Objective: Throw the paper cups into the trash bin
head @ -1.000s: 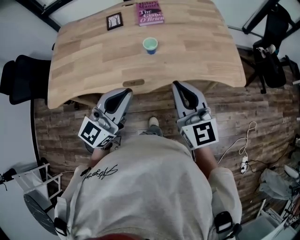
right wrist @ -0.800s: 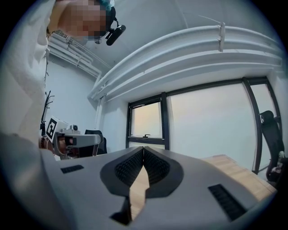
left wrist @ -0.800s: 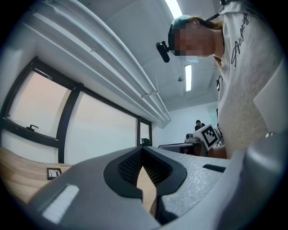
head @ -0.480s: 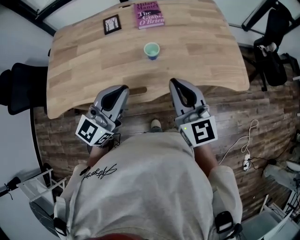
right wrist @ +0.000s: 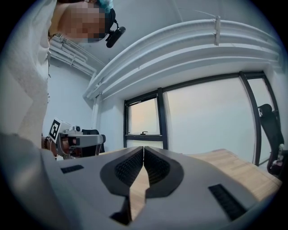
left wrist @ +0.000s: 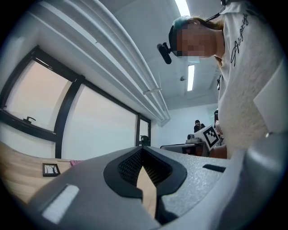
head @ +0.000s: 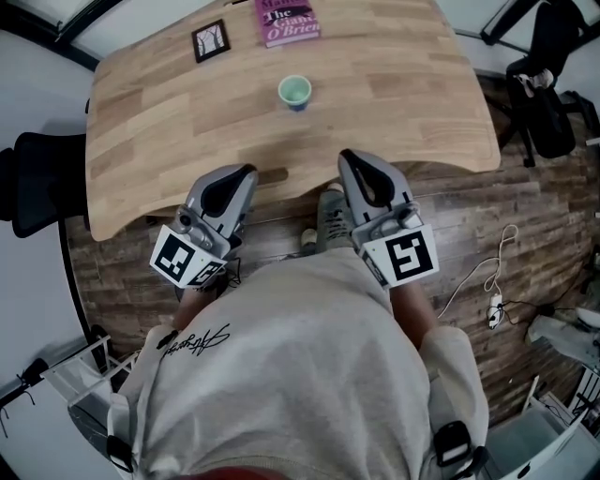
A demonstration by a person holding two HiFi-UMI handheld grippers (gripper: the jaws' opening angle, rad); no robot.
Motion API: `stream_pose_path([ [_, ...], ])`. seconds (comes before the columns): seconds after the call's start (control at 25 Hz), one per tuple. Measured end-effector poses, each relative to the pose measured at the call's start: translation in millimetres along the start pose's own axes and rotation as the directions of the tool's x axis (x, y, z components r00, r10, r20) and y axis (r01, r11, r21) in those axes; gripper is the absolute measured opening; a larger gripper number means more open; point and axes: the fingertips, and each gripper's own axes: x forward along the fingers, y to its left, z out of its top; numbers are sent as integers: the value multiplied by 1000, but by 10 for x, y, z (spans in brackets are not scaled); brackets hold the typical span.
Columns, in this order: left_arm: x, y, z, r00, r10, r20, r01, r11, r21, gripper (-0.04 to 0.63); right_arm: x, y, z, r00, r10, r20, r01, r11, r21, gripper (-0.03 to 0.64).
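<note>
On the wooden table, a paper cup stands upright and untouched, well ahead of the left gripper and right gripper, which hover at the near edge with jaws together and empty, so the whole task seems yet to do; no trash bin shows.

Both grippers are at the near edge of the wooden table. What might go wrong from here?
The left gripper and right gripper are both shut; reaching like that would likely knock the pale green paper cup over. A shove may slide it toward the pink book. No trash bin shows in any view.
</note>
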Motion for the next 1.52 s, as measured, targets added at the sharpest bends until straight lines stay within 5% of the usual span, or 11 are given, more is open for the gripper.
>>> stream_pose_path([
  [0.24, 93, 127, 17, 999, 36, -2, -36, 999, 0, 3, 185, -107, -3, 998, 46, 39, -46, 999, -1, 11],
  [1.08, 375, 410, -498, 995, 87, -55, -93, 990, -110, 3, 706, -413, -780, 983, 110, -148, -111, 994, -2, 14],
  [1.52, 363, 438, -662, 990, 109, -91, -121, 982, -142, 3, 966, -465, -1100, 968, 128, -214, -138, 990, -31, 134],
])
